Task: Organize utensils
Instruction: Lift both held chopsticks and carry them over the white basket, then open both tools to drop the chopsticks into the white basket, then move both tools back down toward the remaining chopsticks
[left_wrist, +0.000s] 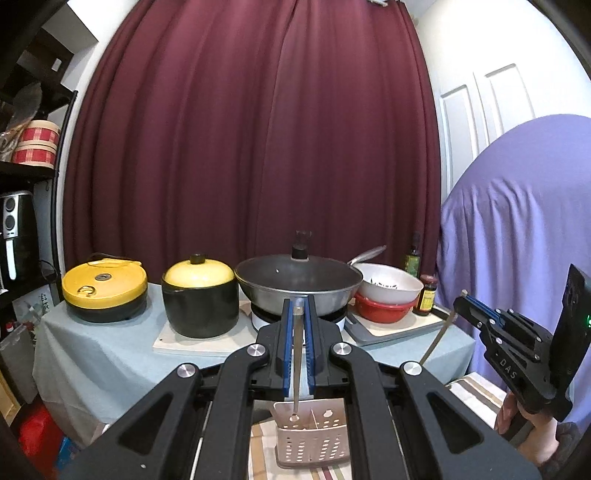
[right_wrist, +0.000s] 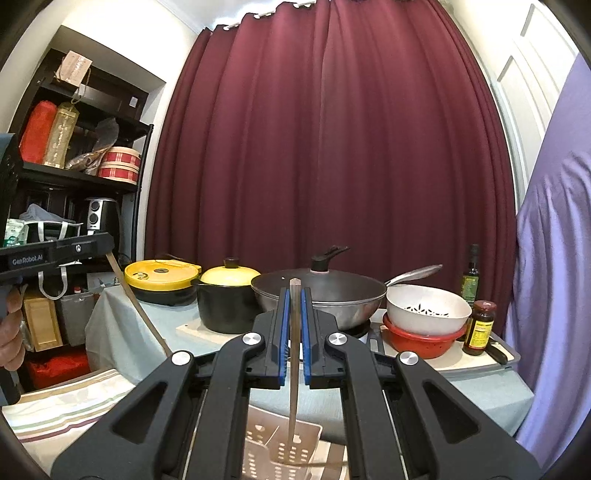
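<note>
Grippers left (left_wrist: 299, 314) and right (right_wrist: 294, 295) each clamp a chopstick (left_wrist: 296, 354) above the perforated holder (left_wrist: 314, 439).

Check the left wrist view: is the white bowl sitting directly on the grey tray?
No. The white bowl sits nested in a red bowl, which stands between it and the grey tray.

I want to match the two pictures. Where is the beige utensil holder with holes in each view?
Left wrist view: the utensil holder sits bottom centre, below the shut left gripper.
Right wrist view: it is at the bottom edge, centre, partly cut off, under the right gripper.
Shared landmark: the wok behind the fingertips.
</note>
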